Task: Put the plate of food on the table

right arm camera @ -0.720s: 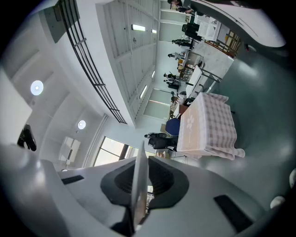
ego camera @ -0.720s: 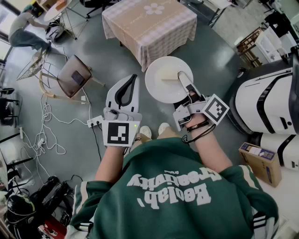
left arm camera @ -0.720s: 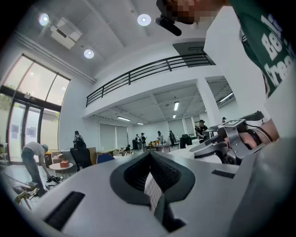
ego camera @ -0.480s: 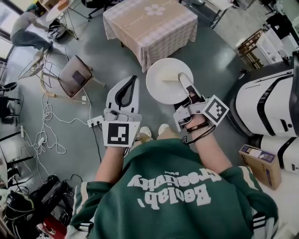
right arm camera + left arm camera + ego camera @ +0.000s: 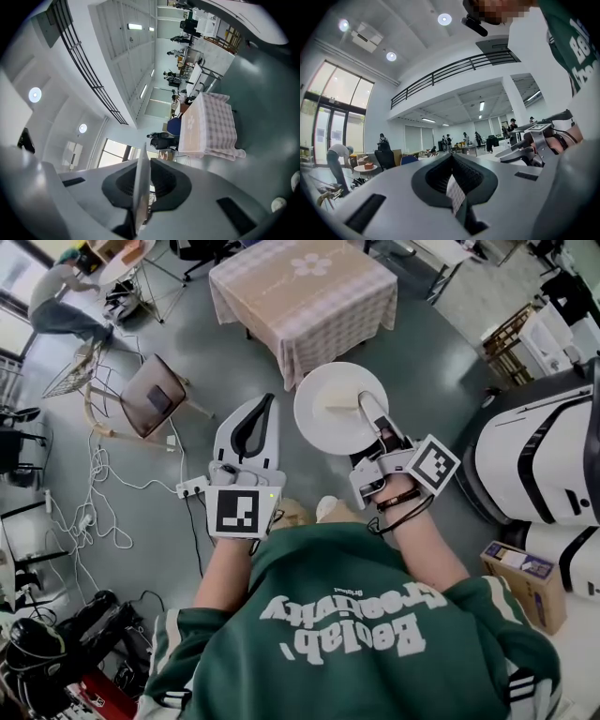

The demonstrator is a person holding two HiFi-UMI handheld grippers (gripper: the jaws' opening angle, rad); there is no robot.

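Note:
A white round plate (image 5: 330,416) with a pale piece of food (image 5: 341,400) on it is held level above the grey floor. My right gripper (image 5: 365,399) is shut on the plate's right rim. In the right gripper view the plate (image 5: 140,185) shows edge-on, pinched between the jaws of the right gripper (image 5: 142,161). The table (image 5: 305,292) with a checked cloth and a flower print stands ahead of the plate, and the table (image 5: 211,126) is also seen past the jaws. My left gripper (image 5: 266,400) hangs left of the plate, jaws together, holding nothing.
A brown chair (image 5: 150,395) and a wire rack (image 5: 70,371) stand at the left, with cables (image 5: 103,512) on the floor. A large white machine (image 5: 544,456) and a cardboard box (image 5: 525,573) are at the right. A person (image 5: 66,301) bends over at the far left.
The head view has shifted slightly, so the table and plate sit a little lower in the picture. Both grippers keep their pose and the plate stays gripped.

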